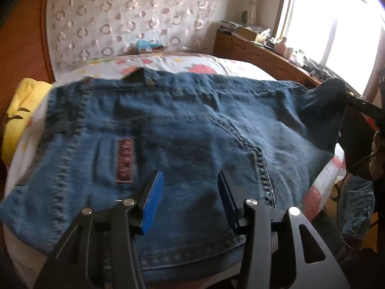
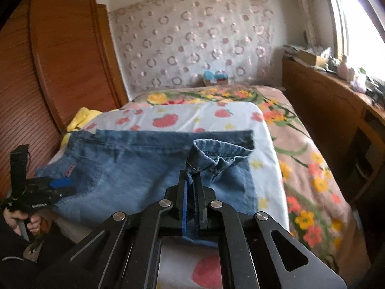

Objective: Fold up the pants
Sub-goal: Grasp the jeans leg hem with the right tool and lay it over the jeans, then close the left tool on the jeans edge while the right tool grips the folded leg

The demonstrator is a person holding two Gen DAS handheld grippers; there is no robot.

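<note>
Jeans [image 1: 182, 130] are lying across the strawberry-print sheet [image 2: 192, 116], the right gripper [image 2: 191, 178] pinching a bunched denim edge to fold it over while the left gripper [image 1: 190, 187] is hovering parted above the seat.

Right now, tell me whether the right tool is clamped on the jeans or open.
Clamped. The right tool has its blue pads pressed together on a bunched denim edge of the jeans, lifting it off the bed.

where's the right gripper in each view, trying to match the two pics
Left wrist view: right gripper at the far right edge, shut on a bunched corner of the jeans.
Right wrist view: right gripper bottom centre, pinching a fold of denim.
Shared landmark: the ring-patterned cloth on the far wall.
</note>
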